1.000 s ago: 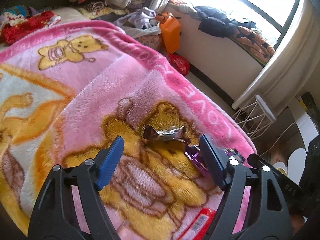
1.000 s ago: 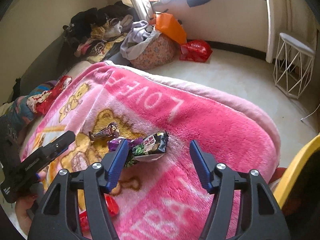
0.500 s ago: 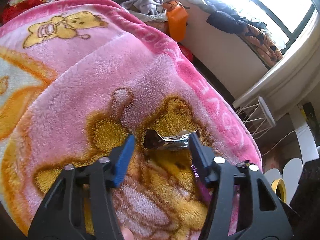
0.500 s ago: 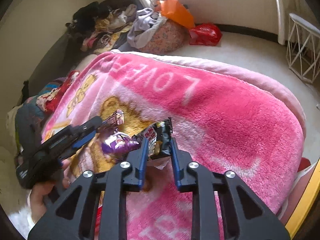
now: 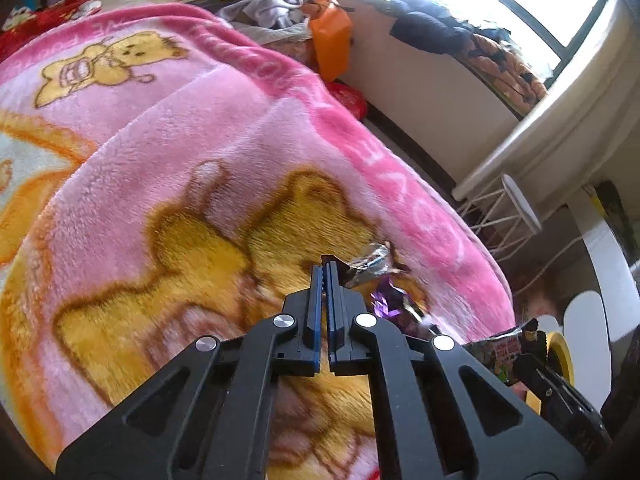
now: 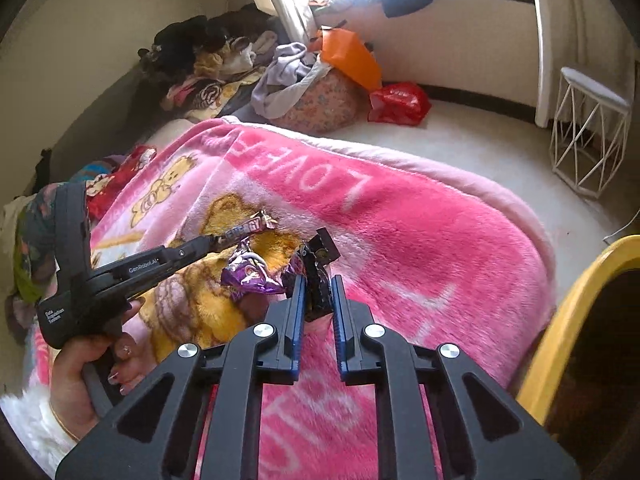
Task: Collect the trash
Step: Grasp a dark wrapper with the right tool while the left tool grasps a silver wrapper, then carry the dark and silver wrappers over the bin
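**Both tools clamped on wrappers over the pink blanket**

Left wrist: the left tool (image 5: 326, 270) is clenched on a silver wrapper (image 5: 366, 266) above the blanket (image 5: 180, 160)

Right wrist: the right tool (image 6: 318, 284) pinches a dark wrapper (image 6: 320, 256); a purple wrapper (image 6: 250, 274) lies on the blanket just left of it

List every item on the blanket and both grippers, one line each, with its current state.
left gripper: jaws shut on the energy bar wrapper's end
right gripper: jaws shut on the black snack wrapper
energy bar wrapper: pinched, sticking out sideways
black snack wrapper: clamped, crumpled
purple wrapper: loose on the blanket, crumpled
blanket: spread, rumpled
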`<state>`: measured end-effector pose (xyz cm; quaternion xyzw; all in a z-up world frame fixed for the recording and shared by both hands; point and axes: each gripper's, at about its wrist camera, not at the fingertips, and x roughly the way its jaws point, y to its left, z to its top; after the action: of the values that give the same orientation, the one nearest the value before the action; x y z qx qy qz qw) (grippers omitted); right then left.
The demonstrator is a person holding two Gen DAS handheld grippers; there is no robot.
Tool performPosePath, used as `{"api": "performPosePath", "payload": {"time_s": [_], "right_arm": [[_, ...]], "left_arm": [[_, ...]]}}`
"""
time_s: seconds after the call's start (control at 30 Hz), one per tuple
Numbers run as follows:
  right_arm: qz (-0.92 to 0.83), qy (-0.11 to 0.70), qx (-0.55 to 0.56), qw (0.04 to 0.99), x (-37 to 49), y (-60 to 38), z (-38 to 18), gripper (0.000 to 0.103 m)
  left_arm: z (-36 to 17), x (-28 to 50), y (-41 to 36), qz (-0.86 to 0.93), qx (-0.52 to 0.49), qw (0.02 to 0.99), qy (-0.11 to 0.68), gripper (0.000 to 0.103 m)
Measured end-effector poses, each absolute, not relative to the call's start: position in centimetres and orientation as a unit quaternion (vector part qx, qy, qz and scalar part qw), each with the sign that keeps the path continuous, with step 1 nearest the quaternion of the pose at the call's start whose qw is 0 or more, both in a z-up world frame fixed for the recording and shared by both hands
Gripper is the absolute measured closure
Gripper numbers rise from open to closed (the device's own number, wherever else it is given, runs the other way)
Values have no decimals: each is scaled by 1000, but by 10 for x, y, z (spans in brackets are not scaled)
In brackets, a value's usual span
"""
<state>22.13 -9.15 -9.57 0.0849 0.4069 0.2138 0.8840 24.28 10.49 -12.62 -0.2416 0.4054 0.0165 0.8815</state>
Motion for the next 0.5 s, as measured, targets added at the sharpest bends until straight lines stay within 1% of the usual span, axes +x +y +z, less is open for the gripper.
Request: {"api": "performPosePath", "payload": {"time_s": [0.5], "right_arm": [[205,375,96,899,184,-123,-73,91]], "left_arm": [[-69,207,70,-20,-218,913,345,103]]}}
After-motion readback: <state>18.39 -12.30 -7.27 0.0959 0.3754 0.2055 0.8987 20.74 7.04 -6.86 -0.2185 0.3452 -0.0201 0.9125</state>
